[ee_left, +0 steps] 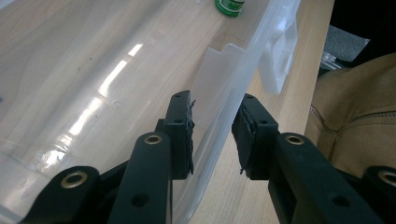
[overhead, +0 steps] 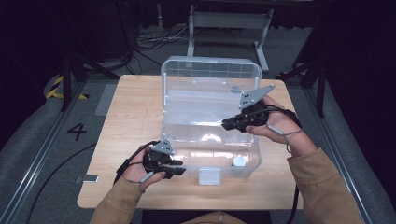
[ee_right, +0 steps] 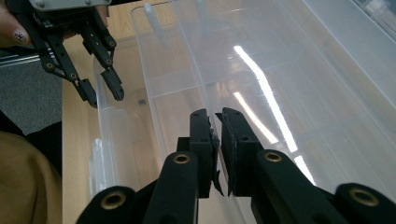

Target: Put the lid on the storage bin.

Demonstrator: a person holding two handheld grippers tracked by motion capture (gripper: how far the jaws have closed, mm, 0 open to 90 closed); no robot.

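A clear plastic box (overhead: 187, 140) stands on the wooden table (overhead: 130, 116) with its lid (overhead: 210, 70) raised at the back. My left gripper (overhead: 180, 170) straddles the box's front wall (ee_left: 212, 140) near the left corner, one pad inside and one outside, and both pads (ee_left: 184, 126) touch the rim. Seen from the right gripper view, the left gripper (ee_right: 102, 95) stands astride that same wall. My right gripper (overhead: 225, 125) hovers over the box's right half with its jaws nearly together (ee_right: 217, 114) and nothing visible between them. Inside the box, at the front right, sits a small green-capped container (ee_left: 229, 5).
A white latch (overhead: 209, 176) hangs on the middle of the box's front wall. Bare tabletop lies left of the box. Beyond the table are a grey frame (overhead: 229, 21) and cables on the floor. A tan sleeve (ee_left: 359, 121) is close behind the left gripper.
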